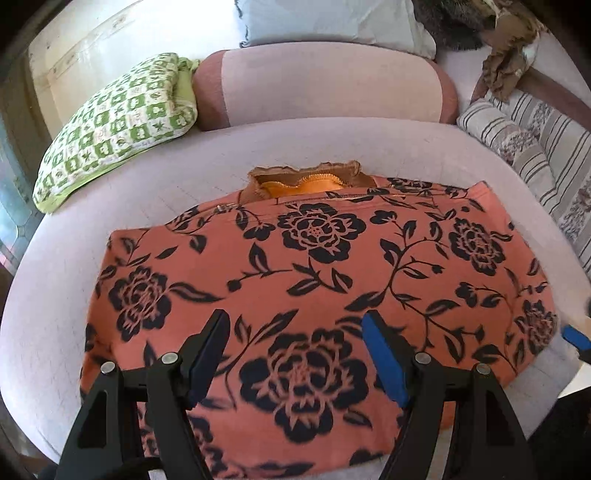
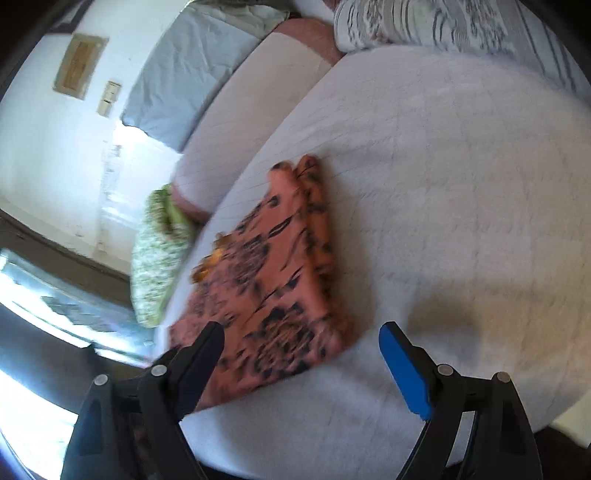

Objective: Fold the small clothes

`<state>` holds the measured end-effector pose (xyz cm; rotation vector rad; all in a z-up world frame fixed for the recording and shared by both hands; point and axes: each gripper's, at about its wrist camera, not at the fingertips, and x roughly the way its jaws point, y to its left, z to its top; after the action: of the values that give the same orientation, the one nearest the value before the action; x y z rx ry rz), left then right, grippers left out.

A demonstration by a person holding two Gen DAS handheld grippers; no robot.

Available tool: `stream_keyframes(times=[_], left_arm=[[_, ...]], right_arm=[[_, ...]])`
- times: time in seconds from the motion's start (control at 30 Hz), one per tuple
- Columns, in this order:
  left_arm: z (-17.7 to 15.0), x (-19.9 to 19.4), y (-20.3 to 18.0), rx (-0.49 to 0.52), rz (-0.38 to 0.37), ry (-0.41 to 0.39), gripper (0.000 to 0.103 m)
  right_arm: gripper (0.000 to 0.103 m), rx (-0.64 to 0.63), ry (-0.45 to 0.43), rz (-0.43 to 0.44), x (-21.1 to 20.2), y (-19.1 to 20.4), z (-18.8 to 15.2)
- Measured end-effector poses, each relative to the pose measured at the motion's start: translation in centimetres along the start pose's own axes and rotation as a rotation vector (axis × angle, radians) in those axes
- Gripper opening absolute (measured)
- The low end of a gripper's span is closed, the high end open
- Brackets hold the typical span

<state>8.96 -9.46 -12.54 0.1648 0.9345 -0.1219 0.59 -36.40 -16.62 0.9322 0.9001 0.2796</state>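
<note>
While the floral garment (image 1: 314, 280) lies folded on the pale cushion (image 1: 66, 295), the left gripper (image 1: 295, 328) is held released above it. The right gripper (image 2: 301, 339) (jaws likewise spread, empty) is seen at the garment's near edge.

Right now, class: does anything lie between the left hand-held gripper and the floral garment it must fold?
Nothing visible does. The left hand-held gripper hangs open directly over the floral garment, with no object between them.

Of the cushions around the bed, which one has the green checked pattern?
The green checked cushion, lying at the far left beside the pink bolster. The pale blue pillow is plain, and the cushion at right is grey-striped.
</note>
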Motion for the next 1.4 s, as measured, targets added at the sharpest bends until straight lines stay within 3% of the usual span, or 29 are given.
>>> stream_keyframes(times=[0.1,0.2,0.37,0.57,0.63,0.7,0.83,0.9,0.97,1.03,1.1,1.13,1.17,1.23,1.3,1.33,1.4], left_arm=[[0.2,1.2,-0.1,-0.011,-0.003,0.023,0.074],[0.6,1.6,-0.3,-0.021,-0.024,0.026,0.074],[0.8,3.0,-0.6,-0.009,-0.032,0.051,0.074],[0.8,3.9,-0.3,-0.008,-0.043,0.063,0.077],[1.0,3.0,-0.1,-0.025,-0.066,0.034,0.077],[1.0,2.1,-0.1,-0.017,-0.076,-0.012,0.077],[0.4,3.7,-0.4,0.000,-0.093,0.054,0.077],[0.3,3.5,-0.3,0.000,-0.084,0.033,0.077],[0.8,2.2,-0.3,-0.005,-0.088,-0.012,0.077],[0.8,0.7,-0.3,-0.006,-0.091,-0.078,0.077],[0.4,0.5,-0.6,0.010,-0.069,-0.099,0.077],[0.0,1.6,-0.8,0.021,-0.053,-0.056,0.077],[-0.6,3.9,-0.9,0.025,-0.054,0.044,0.078],[-0.6,3.4,-0.7,0.015,-0.053,-0.006,0.079],[0.1,2.4,-0.4,-0.004,-0.088,0.012,0.078],[0.5,1.5,-0.1,-0.020,-0.113,-0.023,0.078],[0.8,-0.5,0.4,-0.023,-0.078,-0.118,0.078]], right_arm=[[0.088,0.049,0.092,0.072,1.2,0.1,-1.3],[0.088,0.096,0.116,0.090,2.6,0.2,-1.1],[0.089,0.265,0.063,0.106,3.5,-1.1,0.1],[0.089,0.335,-0.016,0.095,4.1,-0.2,0.9],[0.088,0.294,-0.050,0.096,3.8,0.5,1.3],[0.088,0.244,-0.060,0.024,4.0,1.1,1.4],[0.088,0.213,-0.040,-0.023,5.4,1.4,1.8],[0.086,0.198,-0.046,-0.047,5.6,1.7,2.2],[0.065,0.186,-0.035,-0.094,6.2,1.8,2.7],[0.056,0.176,-0.019,-0.132,6.6,1.6,2.7],[0.055,0.149,-0.022,-0.144,6.4,2.0,2.7],[0.055,0.135,-0.029,-0.145,6.2,2.4,2.7],[0.061,0.127,-0.036,-0.150,6.3,2.5,2.7],[0.070,0.123,-0.024,-0.167,6.9,2.5,2.7],[0.072,0.086,-0.018,-0.189,7.1,3.0,2.9],[0.071,0.073,-0.010,-0.195,7.1,3.4,2.9],[0.051,0.045,0.006,-0.194,7.3,3.9,3.3]])
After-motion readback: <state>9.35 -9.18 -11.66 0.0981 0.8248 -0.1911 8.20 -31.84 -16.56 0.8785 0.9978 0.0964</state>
